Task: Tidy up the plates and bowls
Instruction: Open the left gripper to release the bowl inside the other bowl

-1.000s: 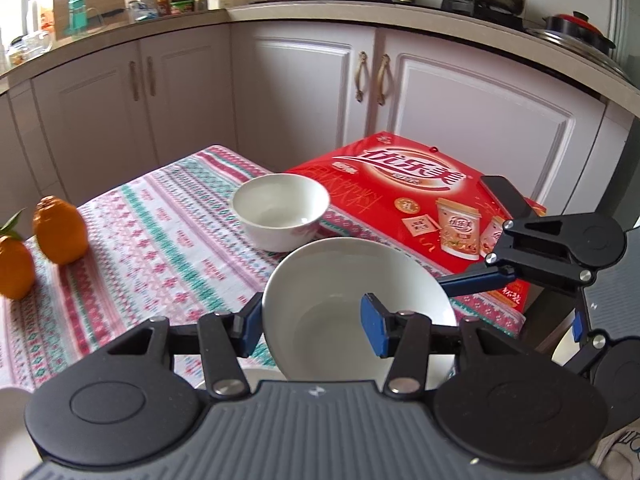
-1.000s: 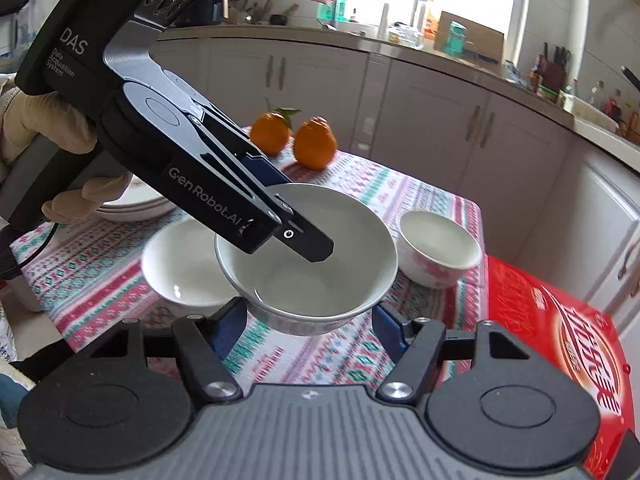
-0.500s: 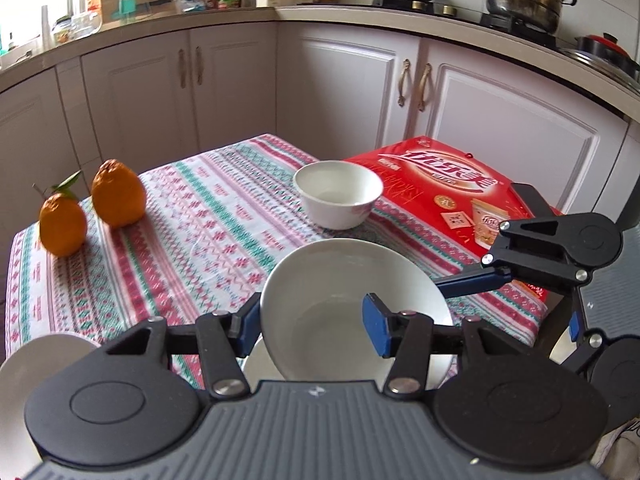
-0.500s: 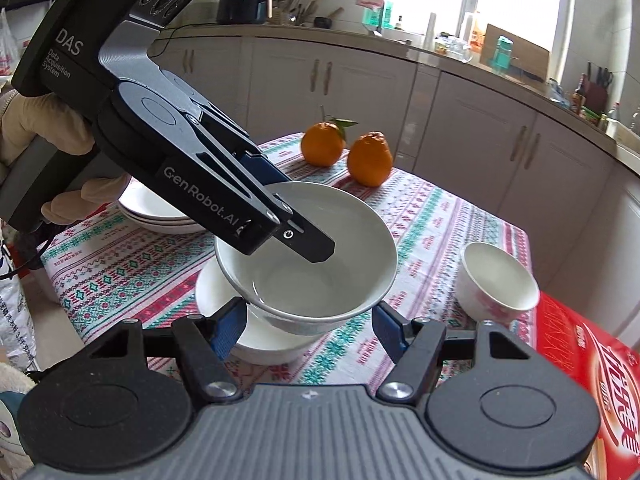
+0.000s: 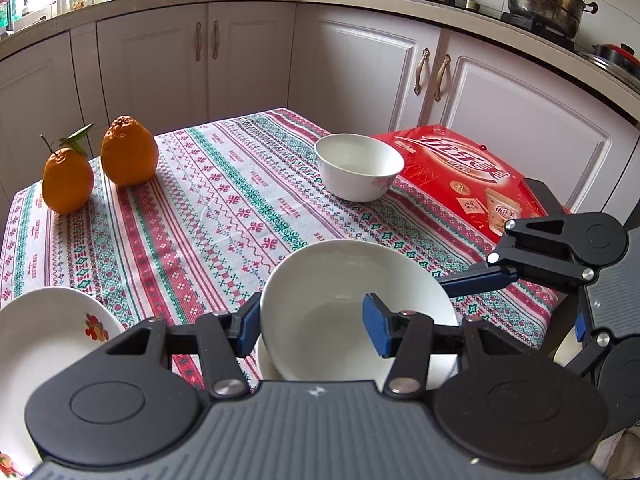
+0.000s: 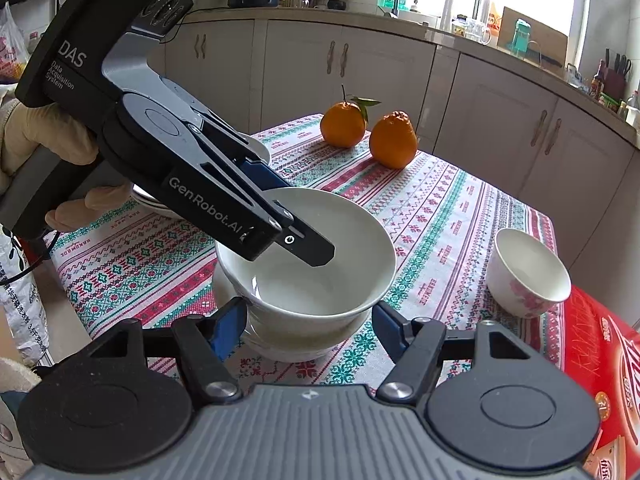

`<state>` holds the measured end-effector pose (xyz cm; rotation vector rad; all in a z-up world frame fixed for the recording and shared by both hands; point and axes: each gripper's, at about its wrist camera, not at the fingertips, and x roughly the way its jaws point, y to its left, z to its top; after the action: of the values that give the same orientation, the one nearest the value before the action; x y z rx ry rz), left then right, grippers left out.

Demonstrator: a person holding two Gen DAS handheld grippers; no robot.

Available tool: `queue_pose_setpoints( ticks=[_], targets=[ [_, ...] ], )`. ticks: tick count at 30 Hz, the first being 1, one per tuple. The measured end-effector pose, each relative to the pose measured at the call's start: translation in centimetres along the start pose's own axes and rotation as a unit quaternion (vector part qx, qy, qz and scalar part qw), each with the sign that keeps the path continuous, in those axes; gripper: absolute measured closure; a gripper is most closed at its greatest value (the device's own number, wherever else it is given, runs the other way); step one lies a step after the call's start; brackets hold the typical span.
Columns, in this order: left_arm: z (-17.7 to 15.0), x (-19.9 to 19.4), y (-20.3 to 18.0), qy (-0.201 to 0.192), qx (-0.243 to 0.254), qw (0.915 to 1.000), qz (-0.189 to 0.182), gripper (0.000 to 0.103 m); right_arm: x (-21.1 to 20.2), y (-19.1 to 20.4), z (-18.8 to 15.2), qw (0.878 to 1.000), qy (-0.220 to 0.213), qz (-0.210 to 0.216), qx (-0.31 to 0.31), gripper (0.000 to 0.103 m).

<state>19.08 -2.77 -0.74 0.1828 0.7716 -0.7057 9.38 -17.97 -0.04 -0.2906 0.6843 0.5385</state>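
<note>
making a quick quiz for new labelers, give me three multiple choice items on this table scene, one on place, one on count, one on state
1. Where does the small bowl stand?
A. beside the red box
B. between the oranges
C. on the plates

2. How many oranges are on the tablecloth?
A. one
B. two
C. four

3. What is the left gripper doing?
A. hanging open
B. clamping the large bowl by its rim
C. holding a spoon

1 A: the box lies next to it.
2 B: a pair at the far corner.
3 B: one finger inside, one outside.
</note>
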Motion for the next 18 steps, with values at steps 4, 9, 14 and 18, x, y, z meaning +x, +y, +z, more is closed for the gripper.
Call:
queue_pose_setpoints(
  ticks=[4, 9, 14, 18],
  targets=[
    [-0.2, 0.11, 0.14, 0.003, -0.002, 1.0, -0.001, 0.051, 0.34, -0.04, -0.08, 1.0, 0.005, 0.005, 0.007, 0.029],
    [-0.46, 0.31, 0.3, 0.006, -0.005, 1.0, -0.003, 0.051, 0.48, -0.04, -0.15, 1.0, 0.008, 0.008, 0.012, 0.029],
    [-0.69, 0.45, 0.48, 0.004, -0.009, 0.9999, -0.006, 0.05, 0.5, -0.16, -0.17, 1.0, 0.009, 0.011, 0.019, 0.029],
    [-0.79, 0.49, 0.44, 0.001, -0.008, 0.9999, -0.008, 0.049, 0.52, -0.14, -0.17, 1.0, 0.008, 0.011, 0.02, 0.029]
  ],
)
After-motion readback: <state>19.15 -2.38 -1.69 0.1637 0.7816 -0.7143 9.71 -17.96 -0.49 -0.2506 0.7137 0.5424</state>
